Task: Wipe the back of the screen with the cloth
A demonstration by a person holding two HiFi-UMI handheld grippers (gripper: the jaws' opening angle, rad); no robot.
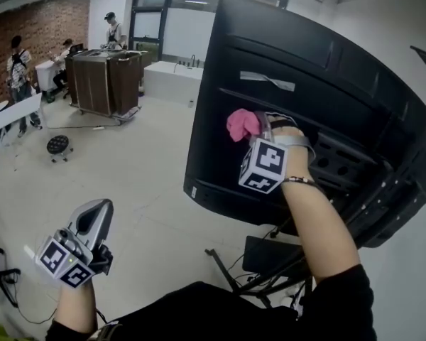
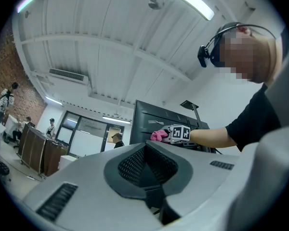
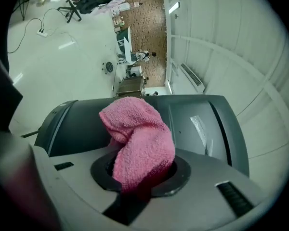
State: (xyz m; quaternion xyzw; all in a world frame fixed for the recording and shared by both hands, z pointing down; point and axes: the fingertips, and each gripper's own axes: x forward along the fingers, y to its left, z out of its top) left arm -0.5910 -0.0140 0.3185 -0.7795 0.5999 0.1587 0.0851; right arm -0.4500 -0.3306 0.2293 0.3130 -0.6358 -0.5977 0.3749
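Head view: right gripper, fingers pinching the pink cloth, holds it at the screen's black back; left gripper, fingers pressed together and empty, hangs lower, well left of the screen.

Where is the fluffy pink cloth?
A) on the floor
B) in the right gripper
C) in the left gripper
B: the right gripper has its jaws shut on the pink cloth, held up by the back of the black screen.
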